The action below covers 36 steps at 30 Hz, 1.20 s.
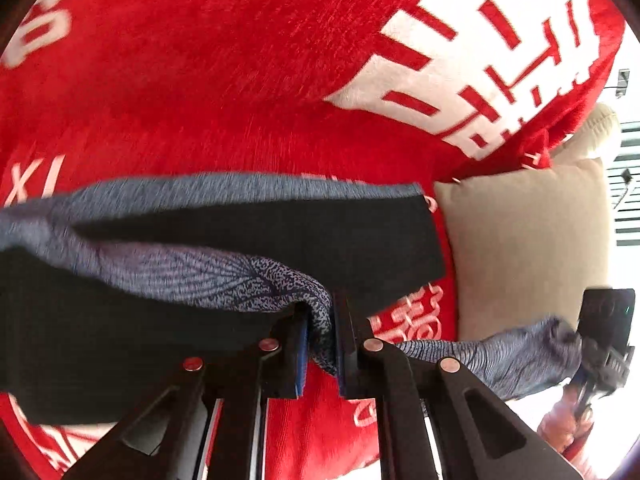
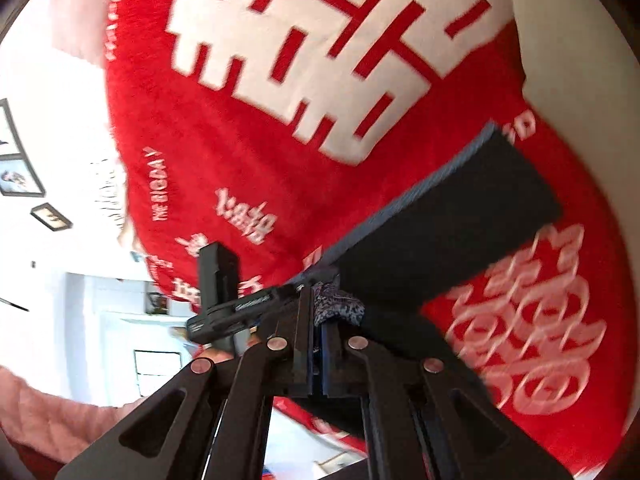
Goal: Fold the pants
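Note:
The pants are black with a grey-blue patterned side and hang lifted above a red plush blanket. My left gripper is shut on a bunched patterned fold of the pants. My right gripper is shut on another bunched fold of the pants, whose black leg stretches up to the right. The right gripper also shows at the right edge of the left wrist view, with fabric running to it. The left gripper shows in the right wrist view, just left of my fingers.
The red blanket with white characters covers the surface below. A beige cushion lies at the right. A pink quilted fabric lies at the lower left. Framed pictures hang on a white wall.

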Motion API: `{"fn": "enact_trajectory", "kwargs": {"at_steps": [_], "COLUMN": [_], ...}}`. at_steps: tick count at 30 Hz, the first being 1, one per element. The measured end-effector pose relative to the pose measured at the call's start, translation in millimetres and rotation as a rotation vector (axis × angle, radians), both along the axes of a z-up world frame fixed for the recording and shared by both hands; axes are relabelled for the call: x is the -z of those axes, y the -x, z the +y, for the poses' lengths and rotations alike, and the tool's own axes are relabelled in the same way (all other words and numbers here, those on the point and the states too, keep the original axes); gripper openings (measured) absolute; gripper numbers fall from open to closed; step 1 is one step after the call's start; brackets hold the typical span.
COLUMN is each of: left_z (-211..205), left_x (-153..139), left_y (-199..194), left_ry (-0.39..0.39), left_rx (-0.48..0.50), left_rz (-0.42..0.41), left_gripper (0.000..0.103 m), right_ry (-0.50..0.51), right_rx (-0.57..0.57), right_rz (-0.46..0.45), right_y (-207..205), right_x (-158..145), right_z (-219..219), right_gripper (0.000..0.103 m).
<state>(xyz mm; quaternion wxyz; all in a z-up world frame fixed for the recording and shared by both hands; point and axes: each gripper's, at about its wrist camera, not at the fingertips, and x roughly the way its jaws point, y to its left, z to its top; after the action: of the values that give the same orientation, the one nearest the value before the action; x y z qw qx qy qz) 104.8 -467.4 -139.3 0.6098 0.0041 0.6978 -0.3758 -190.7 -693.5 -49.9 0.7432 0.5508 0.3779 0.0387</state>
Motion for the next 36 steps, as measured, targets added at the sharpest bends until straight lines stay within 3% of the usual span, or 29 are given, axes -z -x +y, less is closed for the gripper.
{"fn": "enact_trajectory", "kwargs": {"at_steps": [5,10,14,18,19,20,21,22,23,24,25,28,29,30,33,36], "left_z": [-31.0,-45.7,-46.3,-40.9,-39.1,-36.3,-33.7,-30.3,-28.6,-26.7,-25.4,-18.4,-16.1,-14.1,-12.4,-17.2], "left_x": [35.7,59.9,42.3,11.3,5.5,-3.4,-10.8,-20.3,-24.8,-25.4,-24.2,-14.4,-7.1,-2.1,17.5,41.5], "left_y": [-10.9,-12.8,-8.6,-6.3,-7.2,-8.9,-10.3,-11.9,-13.3,-14.9,-16.2,-15.7,-12.3,-9.3,1.7,10.0], "left_ry": [-0.056,-0.122,-0.128,-0.109,-0.109,-0.112,-0.109,-0.096,-0.094,-0.108,-0.123,-0.187,-0.228,-0.254,-0.317,-0.372], "left_rx": [0.032,0.062,0.08,0.1,0.103,0.104,0.1,0.101,0.116,0.116,0.11,0.104,0.106,0.106,0.111,0.097], "left_rz": [-0.023,-0.013,-0.008,-0.02,-0.034,-0.065,-0.098,-0.145,-0.164,-0.173,-0.181,-0.222,-0.253,-0.277,-0.337,-0.373], "left_gripper": [0.012,0.018,0.024,0.026,0.032,0.061,0.081,0.081,0.081,0.081,0.081,0.081,0.081,0.081,0.081,0.081], "right_ry": [0.115,0.2,0.297,0.331,0.331,0.336,0.345,0.348,0.341,0.345,0.364,0.369,0.413,0.469,0.554,0.635], "right_rx": [-0.042,-0.101,-0.167,-0.2,-0.202,-0.199,-0.193,-0.181,-0.163,-0.143,-0.115,-0.108,-0.121,-0.15,-0.251,-0.334], "right_rz": [0.14,0.266,0.351,0.342,0.339,0.341,0.349,0.351,0.349,0.353,0.356,0.35,0.352,0.353,0.39,0.475], "right_y": [-44.3,-84.0,-105.7,-111.7,-111.2,-109.7,-108.4,-104.8,-99.8,-94.9,-88.3,-84.5,-84.7,-85.8,-91.7,-102.9], "right_x": [48.5,99.8,114.5,96.4,92.0,86.6,83.6,80.3,77.9,77.1,73.3,64.4,57.9,52.1,54.9,83.1], "right_z": [-51.9,-71.4,-69.5,-68.4,-69.4,-71.2,-73.8,-75.6,-78.5,-81.7,-84.7,-82.9,-77.4,-70.0,-46.5,-30.6], "right_gripper": [0.003,0.003,0.003,0.004,0.005,0.008,0.024,0.04,0.049,0.069,0.07,0.07,0.069,0.062,0.019,0.015]}}
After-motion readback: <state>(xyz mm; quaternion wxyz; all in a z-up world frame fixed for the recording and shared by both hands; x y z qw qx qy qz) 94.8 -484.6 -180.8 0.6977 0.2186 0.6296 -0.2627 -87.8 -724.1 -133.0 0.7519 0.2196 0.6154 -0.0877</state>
